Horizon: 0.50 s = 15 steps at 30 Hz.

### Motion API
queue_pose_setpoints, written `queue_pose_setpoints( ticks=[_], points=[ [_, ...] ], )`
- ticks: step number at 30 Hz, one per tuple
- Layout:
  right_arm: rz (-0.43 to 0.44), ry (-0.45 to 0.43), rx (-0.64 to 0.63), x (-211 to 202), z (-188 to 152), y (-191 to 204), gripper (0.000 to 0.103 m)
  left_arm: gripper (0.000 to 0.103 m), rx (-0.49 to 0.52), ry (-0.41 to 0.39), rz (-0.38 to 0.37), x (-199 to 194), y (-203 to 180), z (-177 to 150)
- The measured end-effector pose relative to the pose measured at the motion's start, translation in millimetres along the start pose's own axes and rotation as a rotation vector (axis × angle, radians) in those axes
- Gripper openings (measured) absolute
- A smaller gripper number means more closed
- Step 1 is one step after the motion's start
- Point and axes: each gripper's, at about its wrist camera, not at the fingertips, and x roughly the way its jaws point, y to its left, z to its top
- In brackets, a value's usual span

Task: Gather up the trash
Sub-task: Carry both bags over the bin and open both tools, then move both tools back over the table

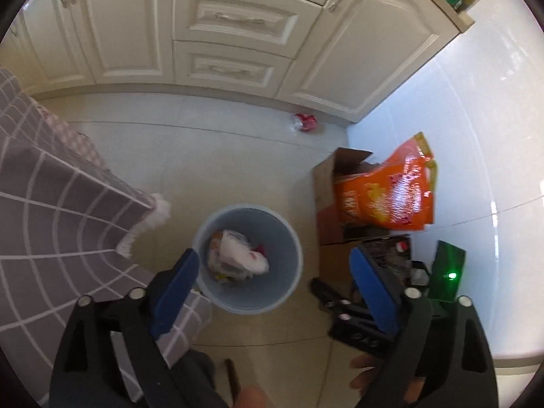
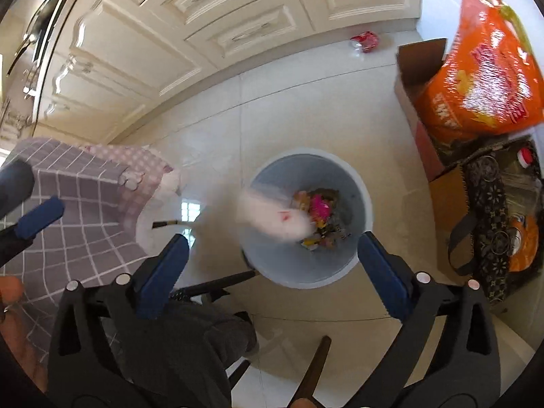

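Left wrist view: the left claw [image 1: 273, 273] points steeply down at the floor with its blue-padded fingers [image 1: 176, 280] spread wide, released, nothing between them. Framed in the gap stands the round pale blue plastic bin [image 1: 292, 238] on the cream tiled floor [image 1: 210, 156]. Inside it lies a crumpled white plastic wrapper [image 1: 239, 253] on top of other colourful scraps. A small red and clear crumpled wrapper [image 1: 305, 122] lies on the floor, well apart from the bin, just beside the base of the cream cabinets [image 1: 234, 34]. The corner of a bench draped in a grey checked cloth [image 1: 54, 204] hangs at the left. To the right an open brown cardboard box [image 1: 326, 183] holds a shiny orange bag [image 1: 387, 193].

In the right wrist view, the right claw [image 2: 272, 261] is likewise gaping wide and empty above the same bin. A blurred white wrapper shows at the bin's rim, over the pink and mixed scraps inside; whether it rests or is in the air cannot be told.
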Motion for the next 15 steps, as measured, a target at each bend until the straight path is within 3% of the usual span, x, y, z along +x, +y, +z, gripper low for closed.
queue_pose_setpoints(
  ticks=[8, 15],
  points=[
    [-0.056, -0.034, -0.002, -14.9, 0.1, 1.3, 0.097, 0.095, 0.008, -0.053, 0.048, -25.7, 0.1, -4.9],
    [-0.062, -0.091, -0.036, -44.7, -1.0, 21.2, 0.097, 0.095, 0.014, -0.106, 0.020, -63.0, -4.1, -12.4]
  ],
)
